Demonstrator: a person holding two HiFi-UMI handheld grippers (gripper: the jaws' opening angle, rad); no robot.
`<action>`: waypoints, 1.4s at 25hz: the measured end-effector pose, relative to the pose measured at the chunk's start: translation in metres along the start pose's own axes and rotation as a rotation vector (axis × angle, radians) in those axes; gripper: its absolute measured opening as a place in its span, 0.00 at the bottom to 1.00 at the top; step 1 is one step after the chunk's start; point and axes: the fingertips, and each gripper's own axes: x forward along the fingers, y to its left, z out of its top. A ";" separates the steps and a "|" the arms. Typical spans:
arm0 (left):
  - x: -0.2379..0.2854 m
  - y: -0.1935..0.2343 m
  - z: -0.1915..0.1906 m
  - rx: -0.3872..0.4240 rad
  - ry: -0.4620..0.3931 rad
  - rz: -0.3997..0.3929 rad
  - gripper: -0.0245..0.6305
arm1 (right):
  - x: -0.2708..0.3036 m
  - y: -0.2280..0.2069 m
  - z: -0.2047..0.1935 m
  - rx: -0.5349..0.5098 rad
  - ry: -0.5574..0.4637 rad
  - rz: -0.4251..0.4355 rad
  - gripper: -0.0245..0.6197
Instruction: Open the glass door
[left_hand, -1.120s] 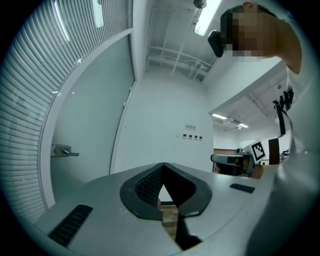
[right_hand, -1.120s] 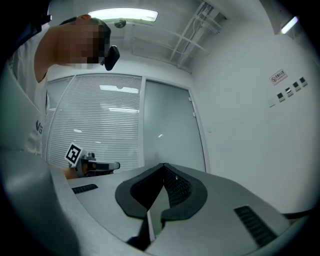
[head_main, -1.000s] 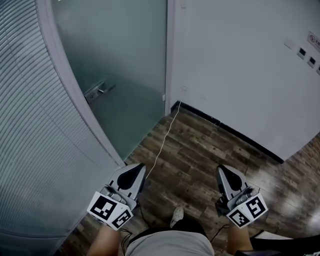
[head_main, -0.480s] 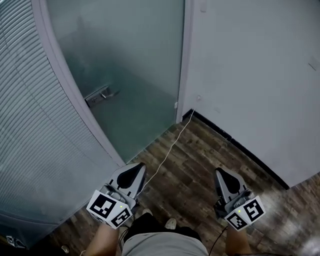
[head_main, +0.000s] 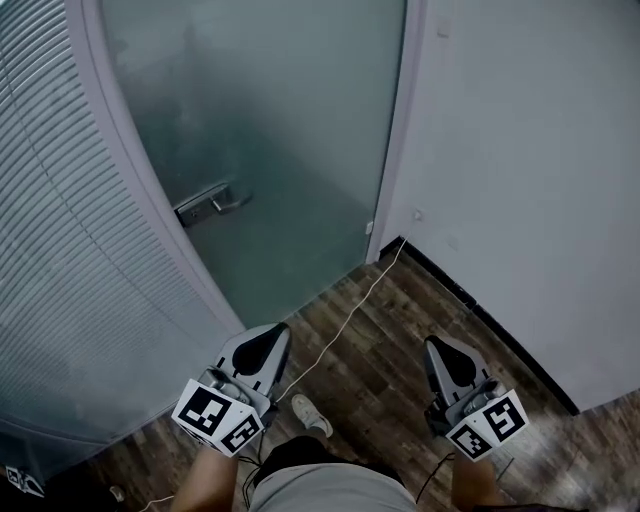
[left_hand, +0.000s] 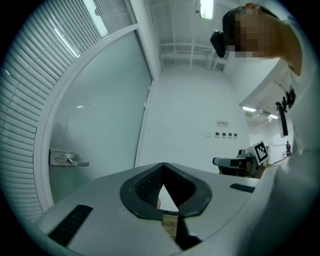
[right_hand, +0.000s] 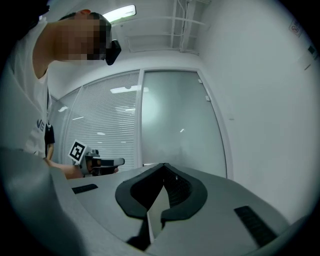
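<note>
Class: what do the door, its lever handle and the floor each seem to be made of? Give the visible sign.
Pale green-grey door: frosted glass, matt; cloudy surface with faint reflections.
Silver lever handle: probably brushed metal, dull sheen.
Dark plank floor: wood or wood-look laminate, grain and seams.

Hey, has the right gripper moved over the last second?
Yes. In the head view the right gripper now sits nearer the black baseboard than it did a second ago, so it has gone forward toward the wall beside the door.
</note>
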 end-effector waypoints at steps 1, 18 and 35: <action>0.006 0.007 0.002 -0.001 -0.003 0.010 0.04 | 0.010 -0.005 0.000 -0.002 0.005 0.012 0.04; 0.062 0.204 0.020 0.016 -0.030 0.240 0.04 | 0.262 -0.021 -0.018 -0.006 0.024 0.270 0.04; 0.059 0.273 0.039 0.036 -0.068 0.540 0.04 | 0.411 -0.015 -0.029 0.005 0.052 0.602 0.04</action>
